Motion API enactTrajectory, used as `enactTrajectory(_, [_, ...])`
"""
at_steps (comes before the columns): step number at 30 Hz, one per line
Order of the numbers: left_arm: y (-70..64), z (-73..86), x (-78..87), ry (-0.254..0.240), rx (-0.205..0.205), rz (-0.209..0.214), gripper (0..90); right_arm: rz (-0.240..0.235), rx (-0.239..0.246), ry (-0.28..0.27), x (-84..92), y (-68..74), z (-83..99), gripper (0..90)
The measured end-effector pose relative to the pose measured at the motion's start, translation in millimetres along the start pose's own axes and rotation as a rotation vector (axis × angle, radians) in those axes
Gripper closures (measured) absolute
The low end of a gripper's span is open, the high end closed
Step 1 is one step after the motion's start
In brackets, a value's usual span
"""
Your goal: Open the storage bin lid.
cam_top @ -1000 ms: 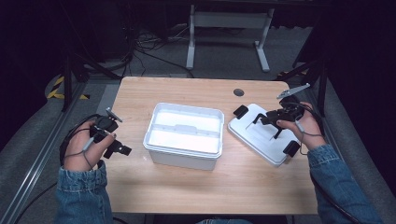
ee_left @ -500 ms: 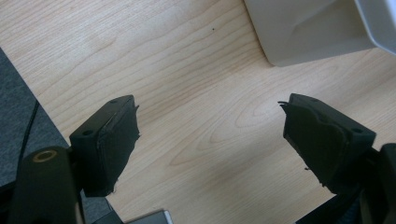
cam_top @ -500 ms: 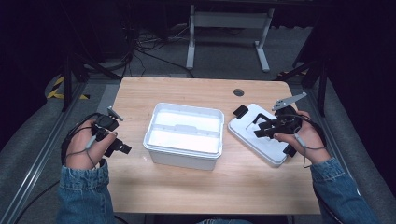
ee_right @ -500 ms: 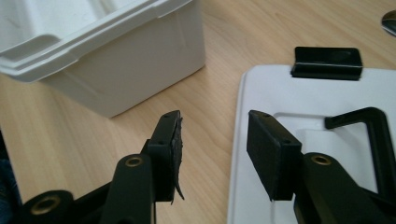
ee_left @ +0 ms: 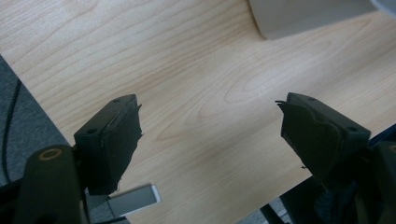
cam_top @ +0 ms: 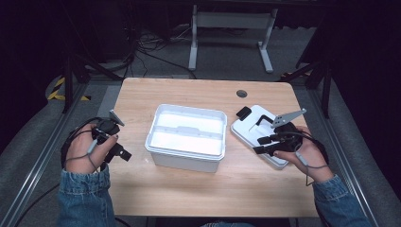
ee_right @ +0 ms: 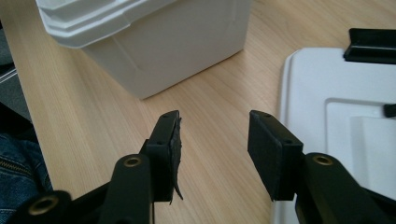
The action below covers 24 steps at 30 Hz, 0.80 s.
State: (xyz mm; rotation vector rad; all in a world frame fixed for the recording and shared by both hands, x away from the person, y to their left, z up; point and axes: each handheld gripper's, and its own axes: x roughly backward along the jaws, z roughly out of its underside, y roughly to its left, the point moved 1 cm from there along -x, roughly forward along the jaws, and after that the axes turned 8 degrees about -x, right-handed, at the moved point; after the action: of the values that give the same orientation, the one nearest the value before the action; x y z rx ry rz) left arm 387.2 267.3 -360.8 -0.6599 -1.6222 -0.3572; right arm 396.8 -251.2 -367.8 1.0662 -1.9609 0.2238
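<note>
An open white bin (cam_top: 187, 137) stands mid-table; its wall (ee_right: 163, 42) rises ahead of my right gripper's jaws. To the bin's right its white lid (cam_top: 248, 130) lies flat, carrying black latches (cam_top: 243, 112). My right gripper (cam_top: 258, 145) hovers at the lid's near left edge, open and holding nothing (ee_right: 212, 123), with the lid (ee_right: 336, 107) at its right. My left gripper (cam_top: 124, 154) sits left of the bin, jaws wide open over bare wood (ee_left: 210, 107). A corner of the bin (ee_left: 308, 16) shows at the top of the left gripper view.
The wooden table (cam_top: 189, 92) has a small round hole (cam_top: 241, 93) near its far edge. Dark floor, cables and a white stand (cam_top: 231, 28) lie beyond it. A metal rail (cam_top: 38, 161) runs along the left side.
My right gripper has slid left and toward the person, from over the lid's middle to its near left edge. The left gripper has hardly moved.
</note>
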Motion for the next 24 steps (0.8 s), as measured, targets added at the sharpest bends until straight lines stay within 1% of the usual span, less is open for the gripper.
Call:
enactTrajectory(2, [-1.4, 1.0, -0.1, -0.004, -0.017, 0.006, 20.5, -0.012, 0.004, -0.002, -5.1, 3.7, 4.1, 54.3])
enactTrajectory(5, [-2.7, 0.7, -0.6, -0.007, -0.025, 0.004, 19.7, -0.028, 0.007, -0.009, -12.1, 9.6, 9.5, 54.3])
enactTrajectory(7, [-2.9, 0.2, -1.8, -0.011, -0.028, 0.0, 19.3, -0.039, 0.018, -0.007, -16.9, 13.2, 12.3, 54.3])
enactTrajectory(9, [-2.6, -0.4, -2.3, -0.009, -0.031, 0.0, 18.9, -0.048, 0.015, -0.012, -21.1, 17.1, 15.0, 54.3])
enactTrajectory(10, [-2.3, -0.6, -2.2, -0.006, -0.036, -0.007, 18.9, -0.05, 0.013, -0.009, -22.9, 18.3, 15.8, 54.3])
enactTrajectory(12, [-2.9, -0.6, -2.7, -0.008, -0.034, -0.008, 18.9, -0.048, 0.029, 0.026, -27.6, 21.2, 17.8, 54.3])
enactTrajectory(13, [-3.7, -0.2, -3.4, -0.008, -0.039, -0.01, 18.9, -0.047, 0.03, 0.031, -29.2, 22.4, 18.7, 54.3])
enactTrajectory(14, [-4.0, 0.0, -3.5, 0.0, -0.052, -0.011, 18.9, -0.053, 0.029, 0.031, -31.3, 23.1, 19.7, 54.3])
enactTrajectory(15, [-5.1, 0.5, -4.1, -0.001, -0.056, -0.011, 18.9, -0.059, 0.024, 0.035, -32.9, 23.8, 20.6, 54.3])
enactTrajectory(17, [-5.6, 1.5, -4.6, 0.0, -0.081, -0.003, 18.9, -0.061, 0.017, 0.04, -38.2, 24.2, 23.1, 54.4])
enactTrajectory(19, [-6.1, 1.9, -4.8, 0.005, -0.085, 0.011, 18.9, -0.064, 0.016, 0.042, -43.7, 24.4, 26.0, 54.4])
enactTrajectory(21, [-6.1, 2.3, -5.0, 0.012, -0.082, 0.009, 18.9, -0.068, 0.014, 0.046, -49.1, 25.4, 28.9, 54.4])
enactTrajectory(22, [-5.8, 2.4, -4.7, 0.004, -0.081, 0.0, 18.9, -0.064, 0.018, 0.047, -53.0, 26.2, 30.8, 54.4])
enactTrajectory(23, [-5.8, 2.9, -4.6, -0.02, -0.078, -0.01, 18.9, -0.062, 0.023, 0.044, -55.8, 26.8, 32.2, 54.4])
enactTrajectory(24, [-6.4, 4.2, -4.1, -0.05, -0.087, -0.03, 18.5, -0.061, 0.028, 0.043, -58.8, 27.4, 33.4, 54.4])
